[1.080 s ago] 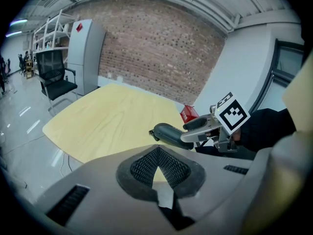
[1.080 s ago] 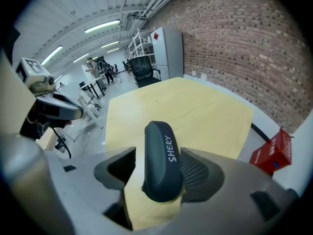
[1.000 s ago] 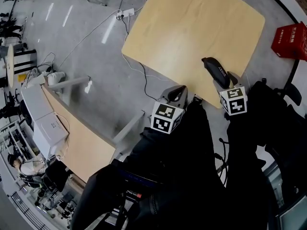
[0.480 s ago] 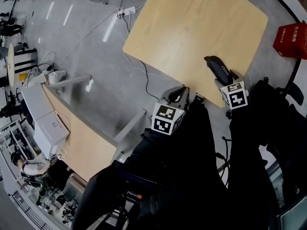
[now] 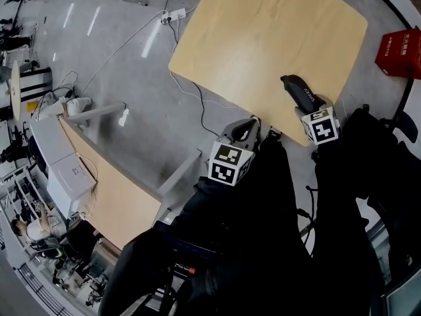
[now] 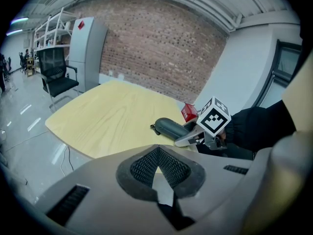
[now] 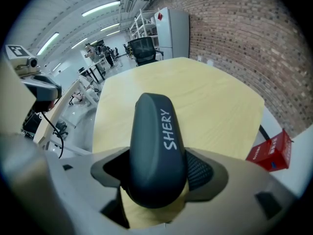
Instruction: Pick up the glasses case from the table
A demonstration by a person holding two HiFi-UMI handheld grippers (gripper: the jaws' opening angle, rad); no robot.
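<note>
A dark grey glasses case (image 5: 298, 91) with white lettering lies near the front right edge of the pale wooden table (image 5: 263, 31). My right gripper (image 5: 310, 108) reaches steeply down over the case's near end. In the right gripper view the case (image 7: 156, 141) lies between the two pads, and a gap shows at the right pad (image 7: 205, 173). These jaws have just been opening and stand wide. My left gripper (image 5: 247, 129) hovers off the table's front edge, shut with nothing in it. The left gripper view shows the case (image 6: 168, 128) and the right gripper (image 6: 195, 137) beyond its own jaws.
A red box (image 5: 400, 51) sits on the floor past the table's right side. Cables and a power strip (image 5: 172, 17) lie on the grey floor at the left. Another desk (image 5: 112, 196) with white boxes stands lower left. My dark sleeves fill the foreground.
My right gripper has sunk and slid forward over the near end of the case. The left gripper has stayed where it was.
</note>
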